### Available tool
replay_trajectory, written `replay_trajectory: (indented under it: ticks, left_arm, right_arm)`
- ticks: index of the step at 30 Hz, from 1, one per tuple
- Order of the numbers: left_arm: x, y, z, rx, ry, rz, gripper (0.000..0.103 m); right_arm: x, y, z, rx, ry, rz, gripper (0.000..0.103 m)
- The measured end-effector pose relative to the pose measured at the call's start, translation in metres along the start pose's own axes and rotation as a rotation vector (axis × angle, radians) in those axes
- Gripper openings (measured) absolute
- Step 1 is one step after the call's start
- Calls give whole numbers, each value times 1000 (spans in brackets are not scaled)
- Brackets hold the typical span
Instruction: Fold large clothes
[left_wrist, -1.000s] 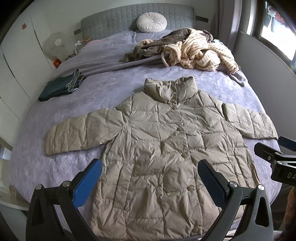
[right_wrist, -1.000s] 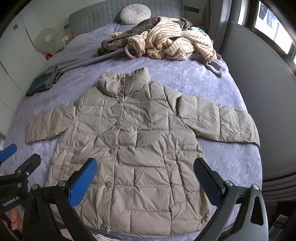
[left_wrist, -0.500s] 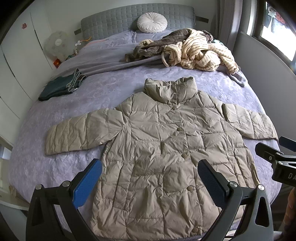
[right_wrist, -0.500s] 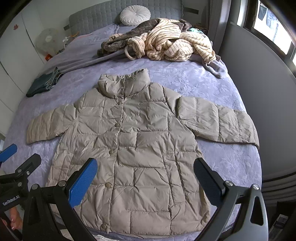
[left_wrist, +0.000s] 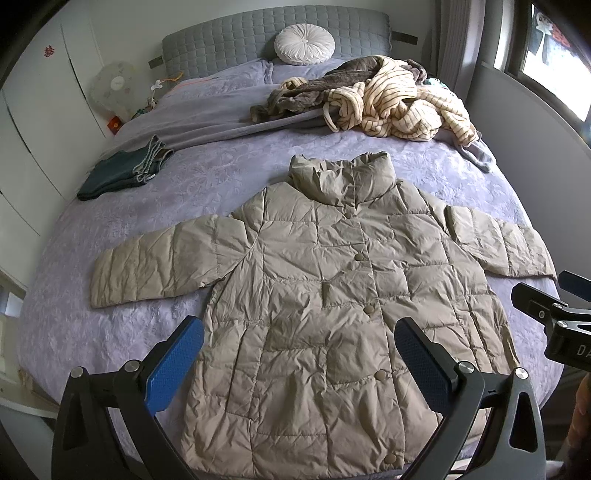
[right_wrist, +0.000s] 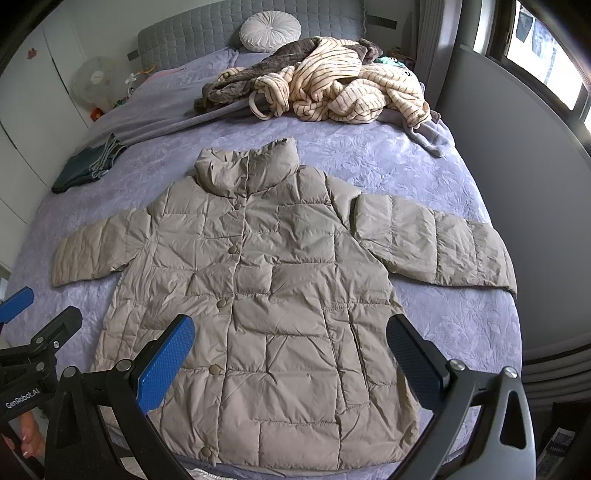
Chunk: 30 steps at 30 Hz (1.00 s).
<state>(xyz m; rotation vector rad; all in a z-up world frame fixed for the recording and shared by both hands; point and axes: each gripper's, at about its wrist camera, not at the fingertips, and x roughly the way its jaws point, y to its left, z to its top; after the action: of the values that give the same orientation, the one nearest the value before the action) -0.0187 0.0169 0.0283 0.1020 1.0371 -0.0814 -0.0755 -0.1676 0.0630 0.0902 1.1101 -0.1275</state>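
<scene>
Left wrist: jacket (left_wrist: 332, 314) flat beyond spread fingers (left_wrist: 173, 369); right fingers (right_wrist: 166, 362) likewise spread.

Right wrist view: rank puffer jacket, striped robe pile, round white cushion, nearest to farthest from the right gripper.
1. Puffer jacket, spread flat just beyond the right gripper, between its open jaws.
2. Striped robe pile, farther up the bed, right of centre.
3. Round white cushion, against the headboard.

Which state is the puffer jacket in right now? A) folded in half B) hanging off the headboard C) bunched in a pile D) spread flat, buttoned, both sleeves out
D: the beige puffer jacket lies flat on the bed, front buttoned, both sleeves extended sideways.
</scene>
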Motion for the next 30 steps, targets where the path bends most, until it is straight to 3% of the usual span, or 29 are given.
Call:
replay_trajectory:
  ticks: [30]
  left_arm:
    - [0, 1, 1, 1, 2, -2, 103]
  right_arm:
    - [1, 3, -1, 0, -2, -1, 103]
